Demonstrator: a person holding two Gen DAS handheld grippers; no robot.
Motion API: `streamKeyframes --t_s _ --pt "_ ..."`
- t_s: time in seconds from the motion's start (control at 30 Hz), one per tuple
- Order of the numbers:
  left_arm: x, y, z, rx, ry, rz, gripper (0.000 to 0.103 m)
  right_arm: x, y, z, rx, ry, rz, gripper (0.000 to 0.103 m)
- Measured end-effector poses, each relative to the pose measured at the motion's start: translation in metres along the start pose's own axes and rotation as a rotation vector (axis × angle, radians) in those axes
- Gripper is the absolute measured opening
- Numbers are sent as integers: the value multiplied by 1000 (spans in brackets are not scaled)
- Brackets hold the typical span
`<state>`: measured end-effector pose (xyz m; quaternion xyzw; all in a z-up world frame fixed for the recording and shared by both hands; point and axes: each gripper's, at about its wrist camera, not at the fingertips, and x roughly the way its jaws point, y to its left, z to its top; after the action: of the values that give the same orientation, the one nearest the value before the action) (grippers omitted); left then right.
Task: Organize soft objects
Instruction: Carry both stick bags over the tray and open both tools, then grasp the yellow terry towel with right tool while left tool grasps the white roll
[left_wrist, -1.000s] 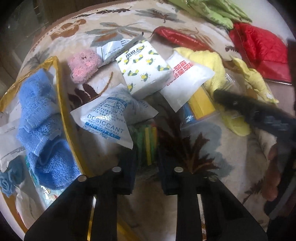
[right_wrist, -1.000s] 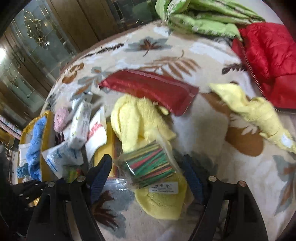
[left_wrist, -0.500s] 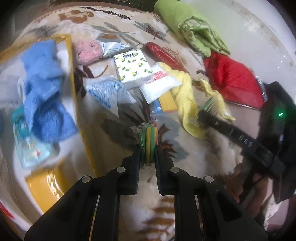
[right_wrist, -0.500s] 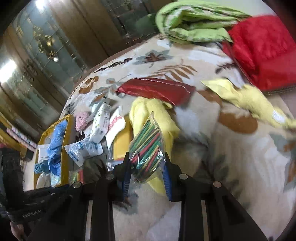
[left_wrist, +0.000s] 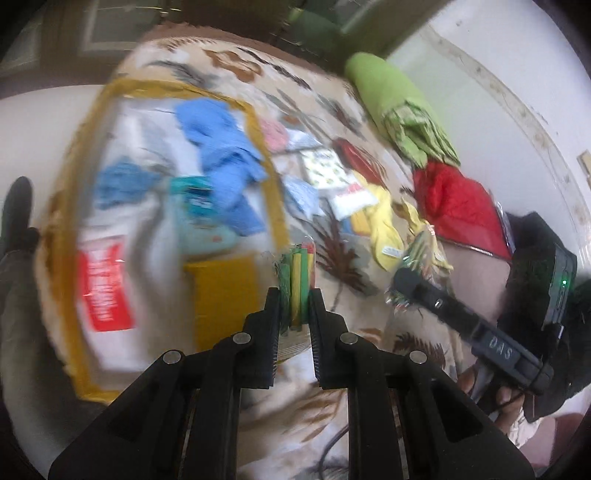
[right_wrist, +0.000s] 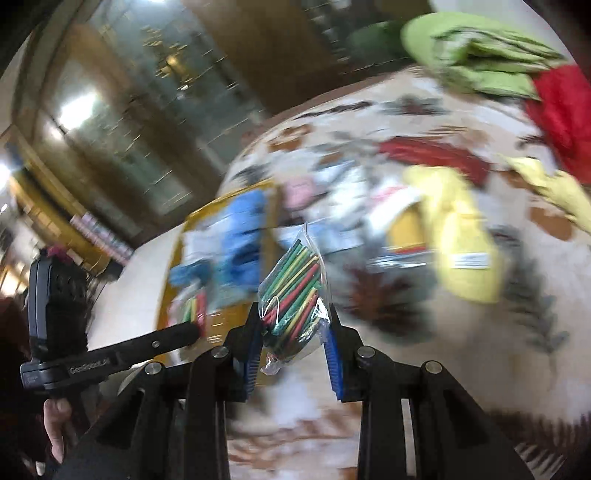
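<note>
I am holding a small clear packet of coloured sticks (left_wrist: 297, 286) in the left claw (left_wrist: 294, 295), its jaws pinched narrow on the plastic; the right claw (right_wrist: 291, 325) is clamping a fatter bag of coloured sticks (right_wrist: 291, 295), its blue-padded jaws pressing on both sides of the bag; both packets are riding in the air above the leaf-patterned cover (left_wrist: 343, 266) of what I am taking to be a table, though the blur is leaving me unsure of it.

The yellow-rimmed storage bag (left_wrist: 275, 184) is lying open to the left of my left claw, already holding a blue towel (left_wrist: 221, 155) and some white packets; I am judging it the destination for both loads.

What is worrying me: the left grip is sitting low on slippery film, so the packet could be sliding out if I am swinging too fast; the right bag is bulging above and below the jaws, and loose sticks inside could be shifting and letting the plastic squirm free; the two claws are travelling close together, the right one showing just beside my left packet in the left view, so I am risking a knock that would jar either hold; and the soft yellow rim could be folding under a claw, spilling a packet beside the yellow cloth (left_wrist: 384, 236) instead of inside.
</note>
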<state>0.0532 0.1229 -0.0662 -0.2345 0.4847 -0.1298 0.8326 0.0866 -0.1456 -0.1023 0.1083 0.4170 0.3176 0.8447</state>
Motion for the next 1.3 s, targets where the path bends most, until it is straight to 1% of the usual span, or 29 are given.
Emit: streamKeyframes --t_s 0.1,0.17,0.23,0.37,0.5,0.6,0.63,0.67,0.7,0.73,0.77,0.8,0.83,0.9,0.93,1.0,1.07,1.1,1.13,1.17,1.23,1.3 --pt "-5 15 3 -17 -16 37 14 25 31 1 -59 43 -3 30" --pt "-3 22 5 -24 -21 55 14 43 44 4 -75 78 -7 30" --pt "1 31 9 -35 -26 70 14 58 50 7 -75 95 -10 31" --pt "10 41 12 -28 -16 91 14 84 53 10 -93 128 -46 31" --pt "15 48 16 -17 -11 97 14 100 52 12 -103 150 -52 32" --pt "21 56 19 -41 19 61 14 109 51 14 -106 163 -59 32" --pt "22 58 20 -44 28 70 17 111 50 15 -99 169 -53 35" --pt "22 58 20 -38 32 87 21 110 49 14 -93 169 -49 40" --pt "21 58 19 -31 30 101 28 108 49 14 -90 163 -49 48" --pt "16 58 18 -27 12 101 33 103 48 14 -87 142 -57 54" --pt "13 58 16 -31 -6 89 36 98 47 14 -82 130 -53 57" --pt "10 58 15 -42 -16 83 48 93 44 13 -71 124 -47 61" --pt "6 58 13 -56 -26 81 54 89 43 13 -65 121 -41 62" --pt "-1 55 9 -61 -63 69 55 76 42 11 -65 105 -39 62" --pt "-2 53 9 -58 -73 74 56 66 41 9 -68 85 -40 62" --pt "0 46 10 -57 -49 105 56 55 39 8 -63 60 -36 62" --pt "-3 31 8 -21 -50 105 56 44 31 6 -37 44 -34 62" --pt "-5 22 7 10 -51 131 56 39 27 5 -22 38 -32 62" --pt "-4 16 6 24 -44 142 56 33 21 4 -4 32 -29 62" --pt "-3 13 4 25 -38 137 56 28 17 3 10 27 -27 62" --pt "-1 7 1 6 -21 104 56 16 9 1 30 6 -21 62" --pt "0 0 -2 -9 -15 80 56 3 2 -2 34 -15 -34 62"
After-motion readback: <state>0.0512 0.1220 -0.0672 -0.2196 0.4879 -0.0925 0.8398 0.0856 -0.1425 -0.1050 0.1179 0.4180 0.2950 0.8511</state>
